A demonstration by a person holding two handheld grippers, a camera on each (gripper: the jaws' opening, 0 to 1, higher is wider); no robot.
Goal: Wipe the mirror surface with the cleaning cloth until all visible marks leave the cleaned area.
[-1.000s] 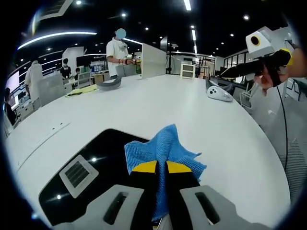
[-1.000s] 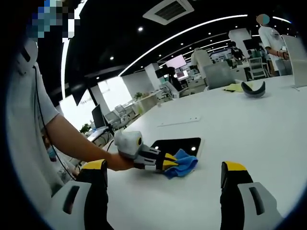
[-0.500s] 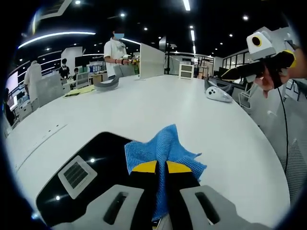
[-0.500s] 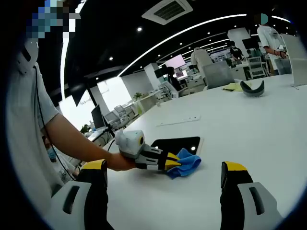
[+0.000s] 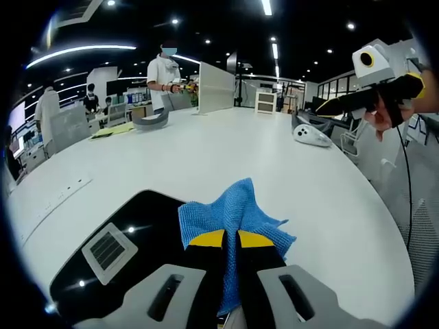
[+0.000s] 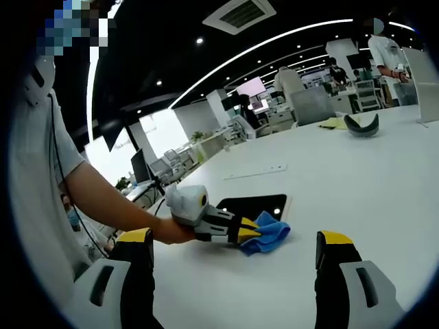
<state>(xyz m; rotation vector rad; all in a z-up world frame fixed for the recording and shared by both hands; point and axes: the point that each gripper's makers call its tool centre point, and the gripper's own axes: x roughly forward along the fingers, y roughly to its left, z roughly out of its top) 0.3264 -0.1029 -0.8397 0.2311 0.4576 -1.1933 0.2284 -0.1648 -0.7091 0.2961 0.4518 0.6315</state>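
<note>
The blue cleaning cloth [image 5: 233,212] is pinched between the closed yellow-tipped jaws of the left gripper [image 5: 230,239] in the left gripper view, bunched and fanning out ahead of the tips. The cloth is pressed down at the right-hand edge of the mirror [image 5: 116,253] — a dark, glossy slab lying flat on the white table [image 5: 226,147], with ceiling lights and a vent grille reflected in it. Part of the cloth is spread over the mirror edge, part over bare table. No marks can be made out on the dark surface at this size.

In the right gripper view the same left gripper [image 6: 248,229] is seen from the side, held by a hand [image 6: 164,232], with the cloth [image 6: 271,234] at its tip and the mirror [image 6: 255,205] just behind it. The right gripper [image 6: 233,250] is held well apart from them, jaws spread wide with nothing between. It is also seen at the upper right of the left gripper view [image 5: 328,105], raised above the table.

Farther along the table a white handheld device [image 5: 310,134], a grey curved object [image 5: 149,119] and a yellow sheet [image 5: 115,128] are seen — all well away from the mirror. A standing person [image 5: 163,79] is seen at the far end.
</note>
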